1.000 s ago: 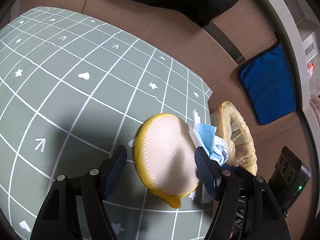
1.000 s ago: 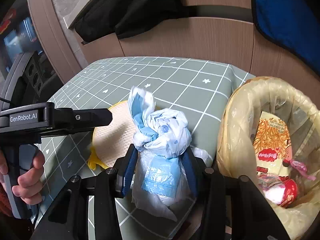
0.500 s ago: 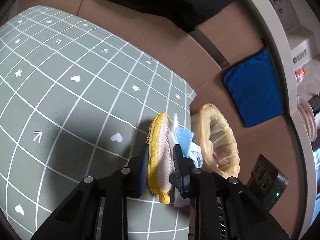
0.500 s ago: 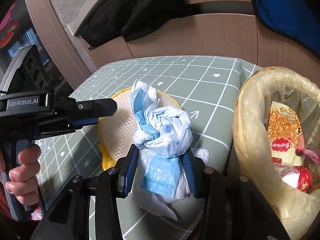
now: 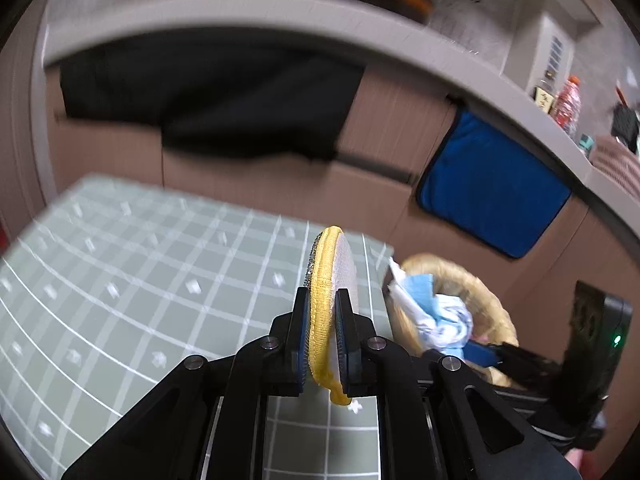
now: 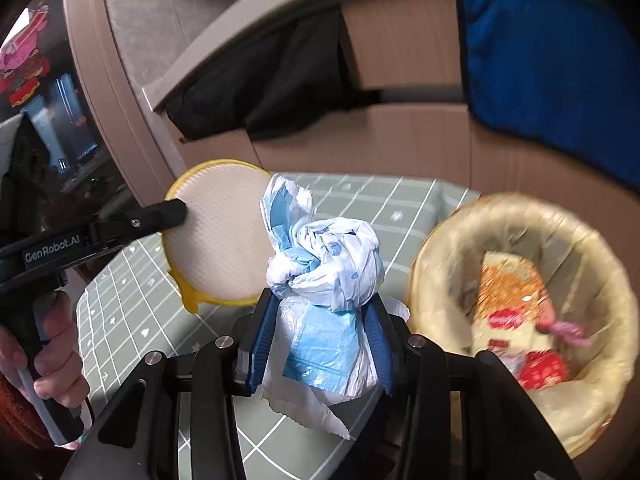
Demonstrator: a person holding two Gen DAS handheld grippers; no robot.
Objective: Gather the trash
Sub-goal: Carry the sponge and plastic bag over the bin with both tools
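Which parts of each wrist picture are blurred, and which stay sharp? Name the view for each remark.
Left wrist view: the left claw and the yellow-rimmed pad it clamps are sharp; the checked tablecloth and blue cloth smear with motion. Right wrist view: the right claw and knotted plastic bag are crisp; the lined bin and the wrappers inside blur. Both views bend straight edges, fisheye style.

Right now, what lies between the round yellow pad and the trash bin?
The knotted plastic bag, shut in the right gripper, lies between the pad and bin, seen in the right wrist view.
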